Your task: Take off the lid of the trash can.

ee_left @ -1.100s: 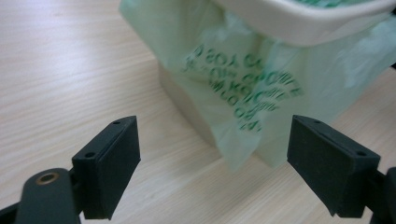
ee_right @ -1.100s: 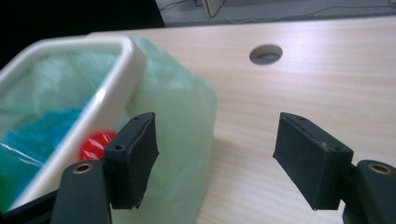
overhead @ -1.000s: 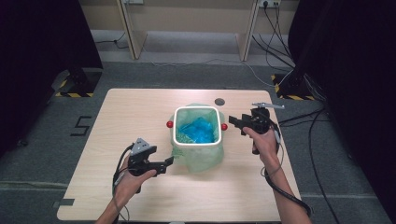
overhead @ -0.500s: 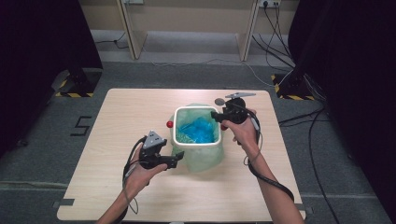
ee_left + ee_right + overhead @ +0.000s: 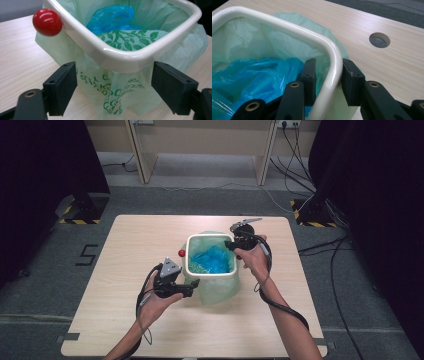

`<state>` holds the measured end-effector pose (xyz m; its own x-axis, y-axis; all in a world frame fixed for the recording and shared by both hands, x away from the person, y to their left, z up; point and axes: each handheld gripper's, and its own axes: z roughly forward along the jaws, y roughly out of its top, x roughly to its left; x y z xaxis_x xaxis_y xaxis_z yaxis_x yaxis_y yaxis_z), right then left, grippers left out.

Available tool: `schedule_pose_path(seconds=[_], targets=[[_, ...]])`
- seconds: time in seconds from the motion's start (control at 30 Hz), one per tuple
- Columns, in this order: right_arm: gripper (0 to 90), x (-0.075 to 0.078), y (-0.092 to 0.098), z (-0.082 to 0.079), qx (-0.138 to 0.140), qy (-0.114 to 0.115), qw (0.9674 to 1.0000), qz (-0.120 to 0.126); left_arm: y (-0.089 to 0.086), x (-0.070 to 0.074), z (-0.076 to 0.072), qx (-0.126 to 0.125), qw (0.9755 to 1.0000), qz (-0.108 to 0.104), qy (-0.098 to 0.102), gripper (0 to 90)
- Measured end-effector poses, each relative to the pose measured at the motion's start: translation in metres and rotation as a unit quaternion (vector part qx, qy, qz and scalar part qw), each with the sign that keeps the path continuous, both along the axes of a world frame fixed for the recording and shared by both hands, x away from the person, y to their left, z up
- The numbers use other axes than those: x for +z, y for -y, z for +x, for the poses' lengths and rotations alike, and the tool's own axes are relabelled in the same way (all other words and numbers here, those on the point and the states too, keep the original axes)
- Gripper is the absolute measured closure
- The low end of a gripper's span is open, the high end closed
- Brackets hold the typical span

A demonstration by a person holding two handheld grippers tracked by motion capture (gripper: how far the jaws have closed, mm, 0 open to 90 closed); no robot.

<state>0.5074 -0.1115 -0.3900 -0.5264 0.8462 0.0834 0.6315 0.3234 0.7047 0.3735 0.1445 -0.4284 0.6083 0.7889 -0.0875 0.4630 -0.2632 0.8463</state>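
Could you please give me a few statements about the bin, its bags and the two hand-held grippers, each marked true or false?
1. The right hand-held gripper has its jaws either side of the white rim of the bin, one inside and one outside. True; they have just been closing on it.
2. The left hand-held gripper is clamped on the red ball. False: its jaws stand wide apart, below the rim and around the green bag, apart from the ball.
3. A blue bag lies inside the bin. True.
4. The green bag hangs over the outside of the bin. True.
5. The bin stands on the floor. False: it stands on the wooden table.
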Motion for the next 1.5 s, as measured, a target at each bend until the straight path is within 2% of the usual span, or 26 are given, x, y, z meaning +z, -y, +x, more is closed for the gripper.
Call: schedule_pose_path(seconds=[0.07,0.2,0.33,0.43,0.57,0.87,0.97,1.2,1.37,1.5], targets=[[67.9,0.001,0.0,-0.001,-0.002,0.005,1.0,0.001,0.001,0.0,0.001,-0.003,1.0,0.0,-0.003,20.8],[69.1,0.005,-0.001,-0.003,-0.006,0.014,0.9999,0.003,0.002,0.004,0.0,-0.004,1.0,0.003,0.004,21.7],[70.1,0.016,-0.003,-0.006,-0.01,0.032,0.9994,0.008,0.002,0.007,-0.004,-0.006,0.9999,0.007,0.011,23.6],[70.5,0.023,-0.005,-0.01,-0.005,0.038,0.999,0.023,0.002,0.009,-0.006,-0.007,0.9999,0.008,0.014,23.4],[71.2,0.029,-0.005,-0.013,-0.005,0.049,0.9984,0.028,0.002,0.013,-0.008,-0.007,0.9998,0.009,0.018,23.1],[75.1,0.035,0.004,-0.01,-0.018,0.033,0.9963,0.077,0.008,0.019,-0.011,-0.018,0.9994,0.012,0.026,22.1],[75.2,0.037,0.007,-0.01,-0.018,0.03,0.9963,0.078,0.01,0.019,-0.014,-0.016,0.9992,0.018,0.033,21.5],[76.1,0.043,0.021,-0.008,-0.026,0.035,0.9949,0.092,0.006,0.017,-0.012,-0.009,0.9996,0.014,0.025,20.7],[77.4,0.045,0.038,-0.007,-0.04,0.034,0.9935,0.101,0.001,0.015,-0.011,-0.002,0.9998,0.007,0.021,19.9],[77.9,0.043,0.055,-0.007,-0.052,0.031,0.9932,0.099,-0.002,0.011,-0.013,0.0,0.9999,0.002,0.015,19.7]])
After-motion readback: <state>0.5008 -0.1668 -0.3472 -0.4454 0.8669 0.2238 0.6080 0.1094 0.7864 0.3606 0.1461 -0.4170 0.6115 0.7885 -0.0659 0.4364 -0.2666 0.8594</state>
